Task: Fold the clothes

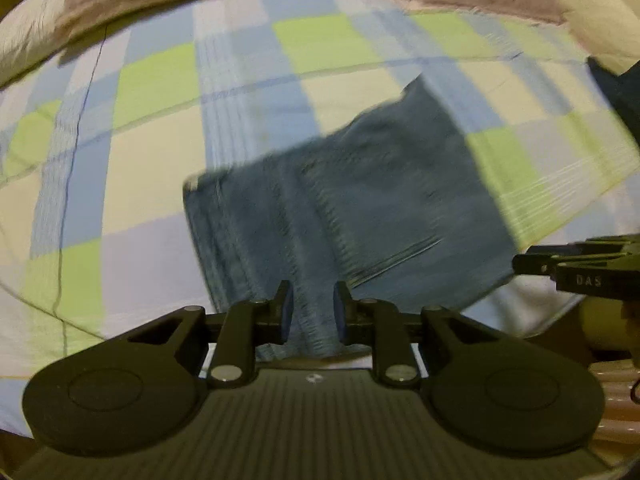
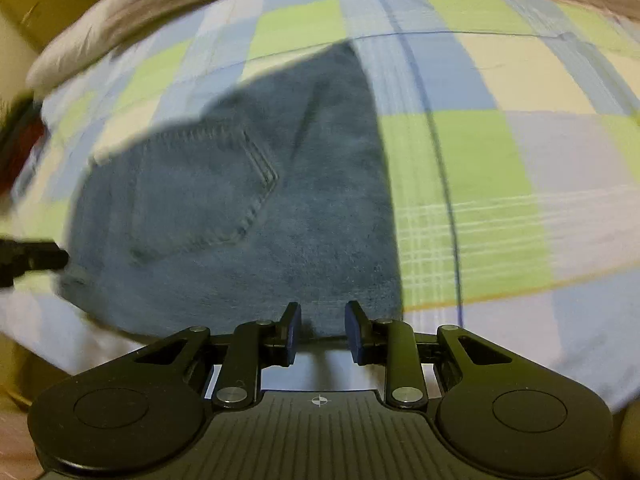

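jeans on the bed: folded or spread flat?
Folded, partly lifted. The jeans form a compact block, back pocket up, on the checked sheet; near edge bunched in the left tongs.

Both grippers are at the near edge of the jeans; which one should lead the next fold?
Probably left. The left gripper has denim bunched between its pads. The right gripper sits at the jeans edge, its grip unclear.

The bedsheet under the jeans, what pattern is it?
The bedsheet has blue, green and cream checks, clearest in the right wrist view.
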The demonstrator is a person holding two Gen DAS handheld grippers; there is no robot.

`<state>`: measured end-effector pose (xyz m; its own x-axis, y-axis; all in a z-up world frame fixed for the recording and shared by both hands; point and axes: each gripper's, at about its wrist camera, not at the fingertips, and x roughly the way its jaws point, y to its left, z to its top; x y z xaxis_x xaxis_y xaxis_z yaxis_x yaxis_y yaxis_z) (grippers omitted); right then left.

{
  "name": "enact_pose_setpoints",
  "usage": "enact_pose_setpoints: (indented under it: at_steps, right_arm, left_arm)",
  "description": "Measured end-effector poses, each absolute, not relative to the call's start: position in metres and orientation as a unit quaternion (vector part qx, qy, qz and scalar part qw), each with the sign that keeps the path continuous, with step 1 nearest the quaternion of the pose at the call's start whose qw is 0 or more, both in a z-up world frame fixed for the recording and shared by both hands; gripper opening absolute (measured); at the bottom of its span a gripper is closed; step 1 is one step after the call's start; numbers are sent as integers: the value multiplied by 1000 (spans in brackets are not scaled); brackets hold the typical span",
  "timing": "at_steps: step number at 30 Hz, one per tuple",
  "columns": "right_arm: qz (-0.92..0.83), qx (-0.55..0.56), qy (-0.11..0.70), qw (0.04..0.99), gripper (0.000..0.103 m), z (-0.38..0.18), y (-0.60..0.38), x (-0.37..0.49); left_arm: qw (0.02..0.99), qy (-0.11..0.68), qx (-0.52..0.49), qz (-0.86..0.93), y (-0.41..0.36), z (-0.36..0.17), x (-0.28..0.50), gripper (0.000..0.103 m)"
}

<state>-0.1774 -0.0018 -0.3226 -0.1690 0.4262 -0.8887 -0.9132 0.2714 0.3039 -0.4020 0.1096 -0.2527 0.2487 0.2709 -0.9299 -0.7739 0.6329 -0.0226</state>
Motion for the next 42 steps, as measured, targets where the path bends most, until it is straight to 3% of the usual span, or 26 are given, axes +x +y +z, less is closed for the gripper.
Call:
enact_pose_setpoints:
  at_steps: [5, 12, 14, 16, 21, 22, 23, 25, 32, 35, 42]
  right_arm:
    - [554, -203, 534, 605, 28, -271, -17, -156]
    - [506, -250, 508, 651, 28, -252, -9, -141]
    - [488, -242, 515, 661, 28, -250, -3, -146]
    - [457, -204, 536, 680, 28, -252, -1, -155]
    - [334, -42, 592, 732, 29, -273, -19, -177]
    - [304, 5, 605, 736, 35, -281, -29, -181]
    - [275, 54, 615, 737, 52, -289, -39, -185]
    - [216, 152, 620, 739, 65, -305, -62, -194]
    - [132, 385, 566, 717, 63, -352, -109, -209]
    - [116, 425, 544, 714, 50, -375, -116, -207]
    - [114, 467, 517, 708, 48, -413, -120, -209]
  left_arm:
    - [765, 489, -236, 346, 121, -215, -399, 20]
    - [769, 479, -252, 339, 167, -203, -414, 22]
    - [780, 475, -254, 319, 185, -202, -416, 27]
    - [789, 477, -256, 290, 204, -207, -416, 33]
    - [807, 508, -236, 188, 257, -235, -396, 34]
    - [811, 514, -227, 165, 267, -240, -389, 34]
    - [814, 517, -224, 143, 274, -247, -382, 34]
    - [816, 520, -229, 103, 286, -260, -368, 34]
    - [793, 501, -346, -2, 328, -318, -310, 33]
    - [780, 494, -383, -18, 341, -345, -287, 33]
    - [758, 473, -447, -48, 363, -389, -234, 36]
